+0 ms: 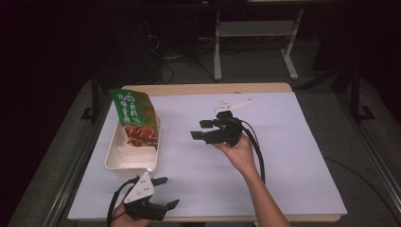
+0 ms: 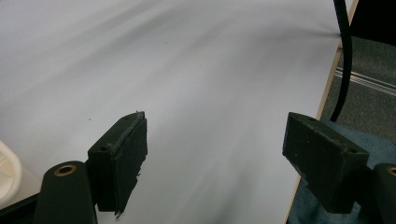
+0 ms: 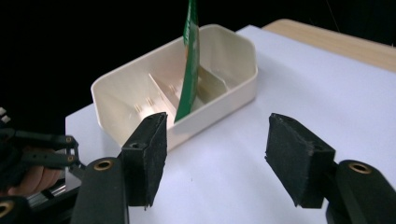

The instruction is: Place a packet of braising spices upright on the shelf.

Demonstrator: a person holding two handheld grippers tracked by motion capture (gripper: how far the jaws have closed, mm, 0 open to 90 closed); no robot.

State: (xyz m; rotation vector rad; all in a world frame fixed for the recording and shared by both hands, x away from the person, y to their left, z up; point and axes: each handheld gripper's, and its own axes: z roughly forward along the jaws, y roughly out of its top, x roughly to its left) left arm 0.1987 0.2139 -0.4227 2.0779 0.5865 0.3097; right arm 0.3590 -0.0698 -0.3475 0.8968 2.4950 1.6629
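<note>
High view: a cream plastic tray (image 1: 116, 163), rounded-rectangular with inner dividers, sits at centre left on the white sheet covering the wooden table (image 1: 203, 88). A glossy green snack pouch (image 1: 134, 118) with red-brown food printed on it stands tilted in the tray's far compartment, leaning against its wall. The right gripper (image 1: 201, 130), matte black, is held above the sheet at frame centre, jaws apart and empty, pointing left toward the tray; nothing lies between them and the tray. The left gripper (image 1: 165, 193) rests at the bottom left, near the table's front edge, jaws spread, grasping nothing.

Left gripper view: two blocky black pads (image 2: 130, 158) with frayed edges stand wide over bare, smooth sheet; a cable (image 2: 344, 56) hangs at the upper right, the tray's rim (image 2: 7, 172) at lower left.

Right gripper view: rough foam-like pads (image 3: 149, 154), released, frame the tray (image 3: 233, 93) at upper centre. The pouch (image 3: 189, 65) stands edge-on, thin and flat, beside a divider. The other gripper (image 3: 32, 154) shows at lower left.
</note>
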